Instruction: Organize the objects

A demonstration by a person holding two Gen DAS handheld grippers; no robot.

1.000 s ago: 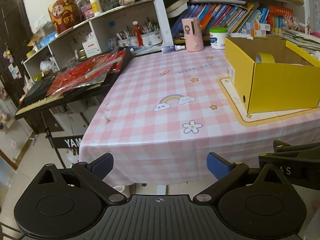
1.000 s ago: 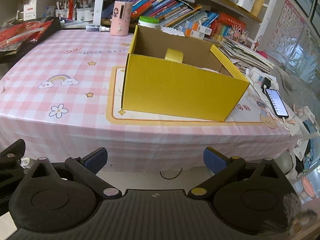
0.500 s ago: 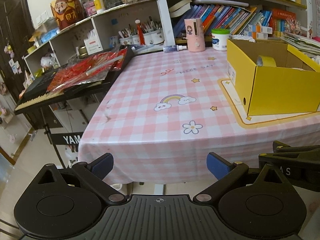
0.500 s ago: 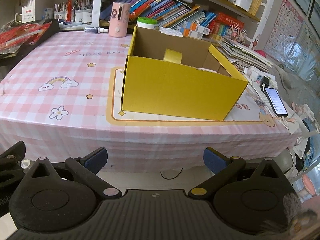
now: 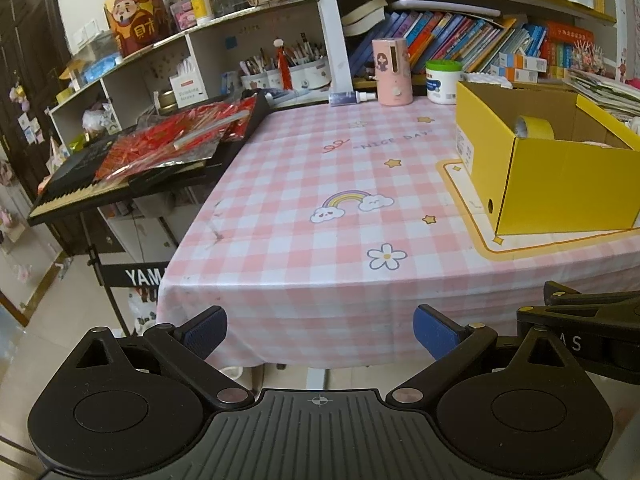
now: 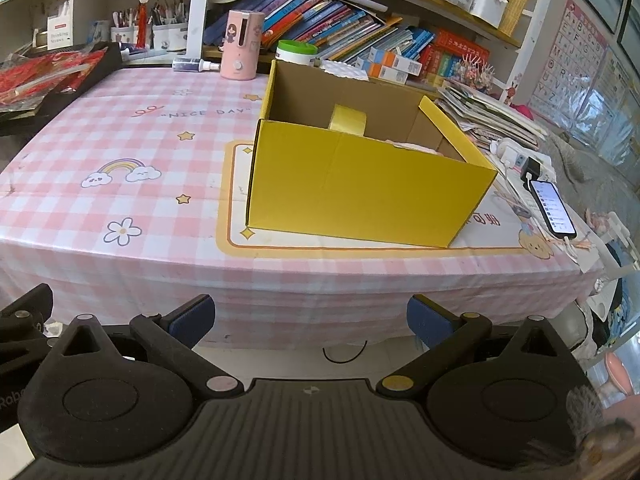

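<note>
Pink-checked tablecloth table (image 6: 160, 152) before crowded bookshelves. Open yellow cardboard box (image 6: 360, 188) on cream mat, yellow tape roll (image 6: 347, 119) inside. Left gripper (image 5: 320, 330), right gripper (image 6: 308, 318): jaws spread wide, empty, short of table edge.

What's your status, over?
Both grippers open, empty, short of table. Tape roll inside yellow box. Nothing in the way.

A yellow box (image 6: 360, 188) is sitting open on the table, and 1 yellow tape roll (image 6: 347, 119) is standing inside it.
</note>
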